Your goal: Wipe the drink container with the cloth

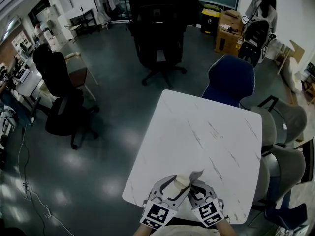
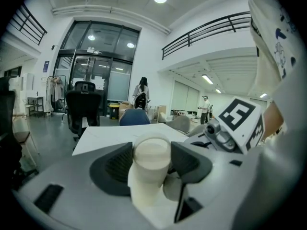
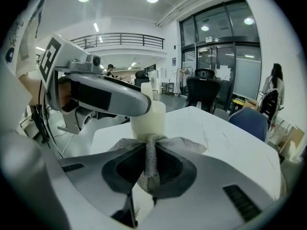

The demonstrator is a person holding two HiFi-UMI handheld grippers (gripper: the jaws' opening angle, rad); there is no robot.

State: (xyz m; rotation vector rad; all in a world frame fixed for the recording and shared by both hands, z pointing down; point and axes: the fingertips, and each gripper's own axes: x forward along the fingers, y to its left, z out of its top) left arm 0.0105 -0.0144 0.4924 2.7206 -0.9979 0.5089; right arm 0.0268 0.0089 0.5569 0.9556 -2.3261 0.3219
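Left gripper view: one drink container [image 2: 150, 176], a pale cream cylinder with a smooth matte side and a flat round top, stands between the jaws of the left gripper [image 2: 151, 158]. The dark pads close against it on either side, so it appears held rather than merely framed. Its long axis runs roughly upright, top end up, across the line in which this gripper points.

One cloth [image 3: 184, 145], a grey open-weave mesh, is pinched in a bunched strip between the pressed-together jaws of the right gripper [image 3: 148, 166]. Beyond those tips it fans out to both sides and lies against the container's lower side, just ahead of the gripper.

Two grippers in all sit side by side, tips nearly meeting around the container, the left gripper's upper jaw crossing its top in the right gripper view.

One white, faintly veined tabletop [image 1: 206, 132] stretches away below and ahead of both grippers. Whether the container's base touches it cannot be made out.
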